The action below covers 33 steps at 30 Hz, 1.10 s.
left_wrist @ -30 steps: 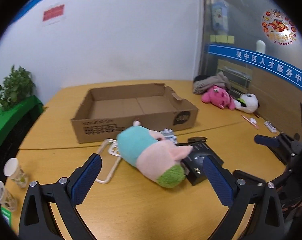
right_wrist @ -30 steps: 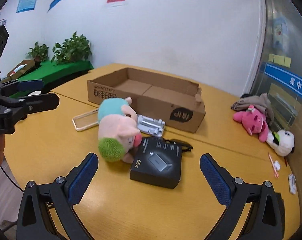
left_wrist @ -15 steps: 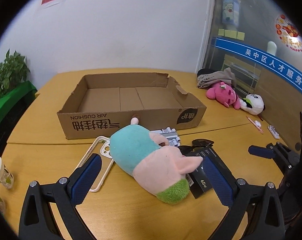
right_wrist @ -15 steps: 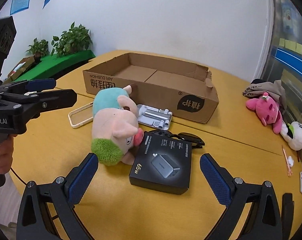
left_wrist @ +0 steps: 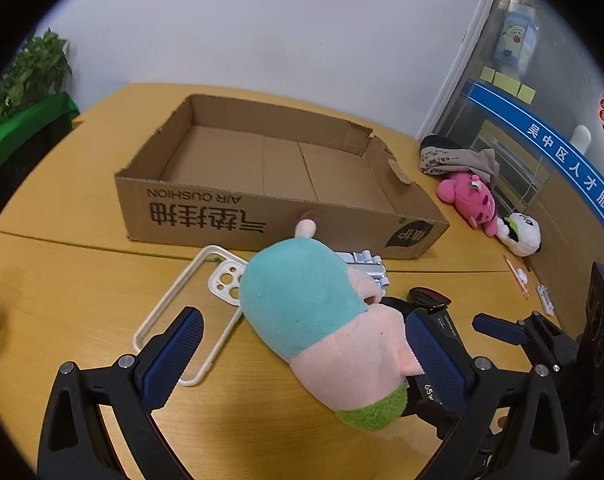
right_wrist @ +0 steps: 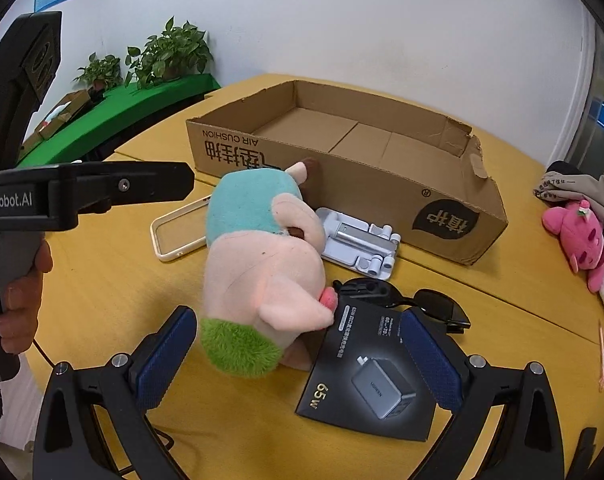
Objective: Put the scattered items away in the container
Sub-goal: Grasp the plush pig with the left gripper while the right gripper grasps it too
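Left wrist view: both grippers' jaws, wide, have closed in around the plush pig point(left_wrist: 321, 320).

Even, bright indoor light is falling from overhead, laying soft shadows beneath the plush pig point(right_wrist: 262, 264). Fisheye curvature is bending both views (black vignette ringing the corners); focus is staying sharp.
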Motion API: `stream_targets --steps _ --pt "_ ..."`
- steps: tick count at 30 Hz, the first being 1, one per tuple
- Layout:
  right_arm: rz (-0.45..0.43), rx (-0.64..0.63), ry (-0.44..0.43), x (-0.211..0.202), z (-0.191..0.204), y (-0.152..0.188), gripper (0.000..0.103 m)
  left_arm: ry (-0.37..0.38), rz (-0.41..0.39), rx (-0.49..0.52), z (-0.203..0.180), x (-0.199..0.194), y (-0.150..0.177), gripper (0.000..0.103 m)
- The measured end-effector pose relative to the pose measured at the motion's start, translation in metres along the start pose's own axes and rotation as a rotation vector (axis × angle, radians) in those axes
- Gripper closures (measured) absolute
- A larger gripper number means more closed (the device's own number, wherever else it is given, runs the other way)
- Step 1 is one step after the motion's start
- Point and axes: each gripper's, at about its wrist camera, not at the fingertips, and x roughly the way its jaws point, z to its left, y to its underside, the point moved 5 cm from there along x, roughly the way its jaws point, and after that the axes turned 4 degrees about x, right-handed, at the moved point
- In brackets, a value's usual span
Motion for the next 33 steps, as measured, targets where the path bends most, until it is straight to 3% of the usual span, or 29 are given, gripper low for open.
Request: stream_targets --steps 12,23,29,33 --pt "0.017 0.037 -0.01 0.008 -0.012 -0.013 0.0 0.056 0.063 -0.036 0.006 0.031 -0.007 0.002" --pt "0.067 0.065 -0.122 0.034 -0.001 -0.015 0.0 0.152 0.151 -0.182 0.038 0.066 0.004 0.002" --pt "0.158 0.078 -0.186 0.069 0.009 -0.005 0.011 0.293 0.194 -0.253 0.04 0.091 0.014 0.015" --pt "0.171 0.086 -0.194 0.079 0.01 -0.002 0.011 0.292 0.178 -0.216 0.034 0.093 0.014 0.022"
